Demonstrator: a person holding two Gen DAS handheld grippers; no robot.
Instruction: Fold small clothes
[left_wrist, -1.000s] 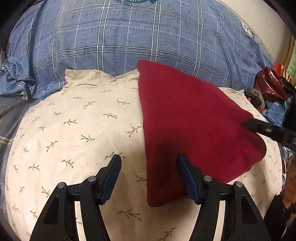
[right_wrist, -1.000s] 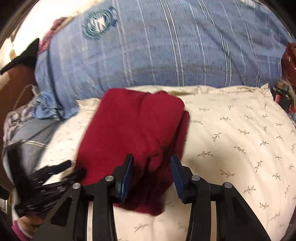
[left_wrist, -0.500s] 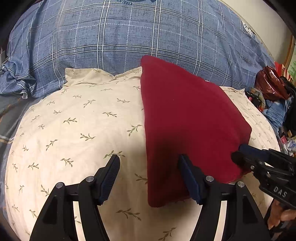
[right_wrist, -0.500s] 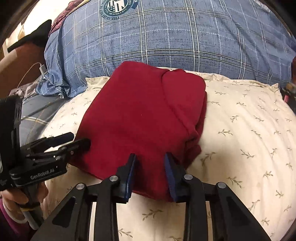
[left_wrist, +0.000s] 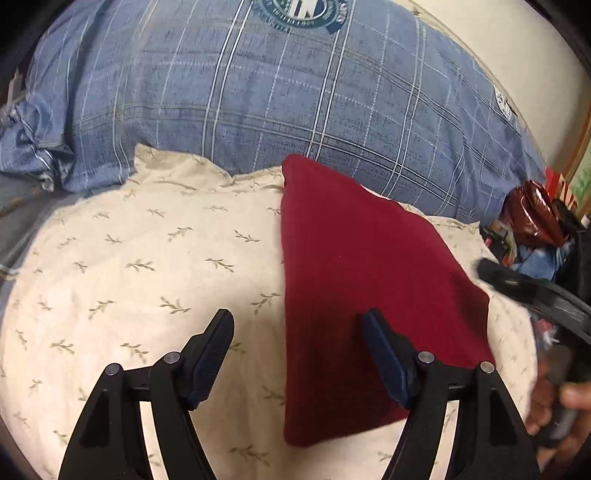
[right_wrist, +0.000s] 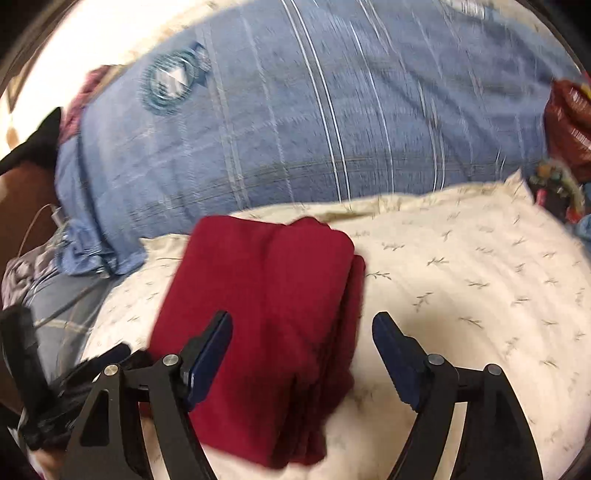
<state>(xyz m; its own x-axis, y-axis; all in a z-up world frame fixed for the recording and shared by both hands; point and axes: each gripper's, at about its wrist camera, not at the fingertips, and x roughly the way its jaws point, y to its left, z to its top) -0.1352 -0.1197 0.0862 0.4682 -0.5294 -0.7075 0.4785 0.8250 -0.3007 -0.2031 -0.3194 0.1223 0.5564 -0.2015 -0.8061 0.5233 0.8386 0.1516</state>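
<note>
A dark red cloth (left_wrist: 365, 280), folded into a flat rectangle, lies on a cream pillow with a leaf print (left_wrist: 155, 280). It also shows in the right wrist view (right_wrist: 266, 310), with stacked layers along its right edge. My left gripper (left_wrist: 301, 354) is open and empty, low over the cloth's near left edge. My right gripper (right_wrist: 303, 354) is open and empty above the cloth's near part; it also appears at the right edge of the left wrist view (left_wrist: 535, 295). The left gripper shows at the lower left of the right wrist view (right_wrist: 74, 384).
A large blue plaid pillow (left_wrist: 280, 110) stands behind the cream pillow. A red shiny bag (left_wrist: 532, 218) and clutter sit at the far right. A blue-grey bedspread (right_wrist: 55, 295) and a cable (right_wrist: 33, 229) lie to the left.
My right gripper has opened, let go of the red cloth and drawn back to the right. The left gripper has stayed open and moved little.
</note>
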